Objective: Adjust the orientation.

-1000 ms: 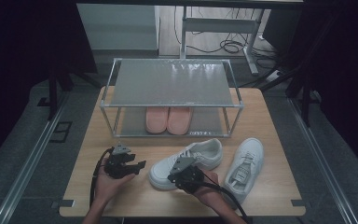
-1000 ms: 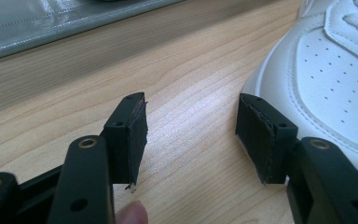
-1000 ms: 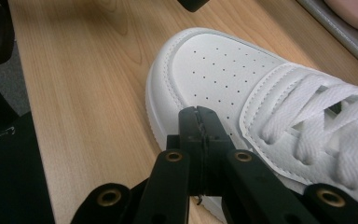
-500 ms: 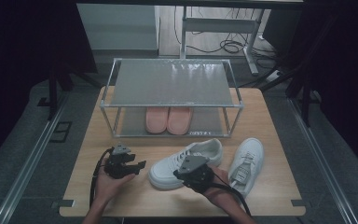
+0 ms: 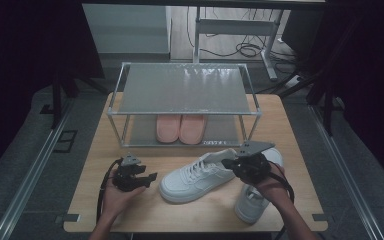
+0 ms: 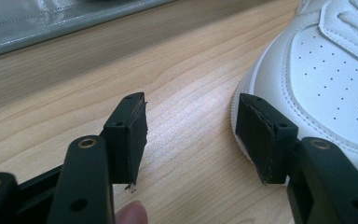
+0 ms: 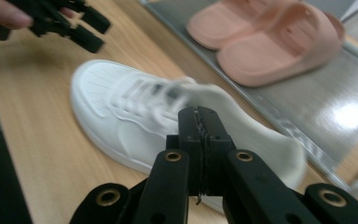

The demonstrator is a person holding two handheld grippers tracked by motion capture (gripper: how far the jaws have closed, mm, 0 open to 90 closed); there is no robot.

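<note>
The right tool (image 5: 230,163) has its jaws pressed tight together with nothing between them. It hangs over the back end of a white shoe (image 5: 200,173) that lies on its sole in the middle of the table (image 5: 95,150). The left tool (image 5: 150,177) rests low beside the toe of that shoe, its jaws wide apart and holding nothing. A second white shoe (image 5: 250,200) lies under the right hand. 2 pink slippers (image 5: 181,128) sit on the bottom shelf of the rack (image 5: 185,87).
</note>
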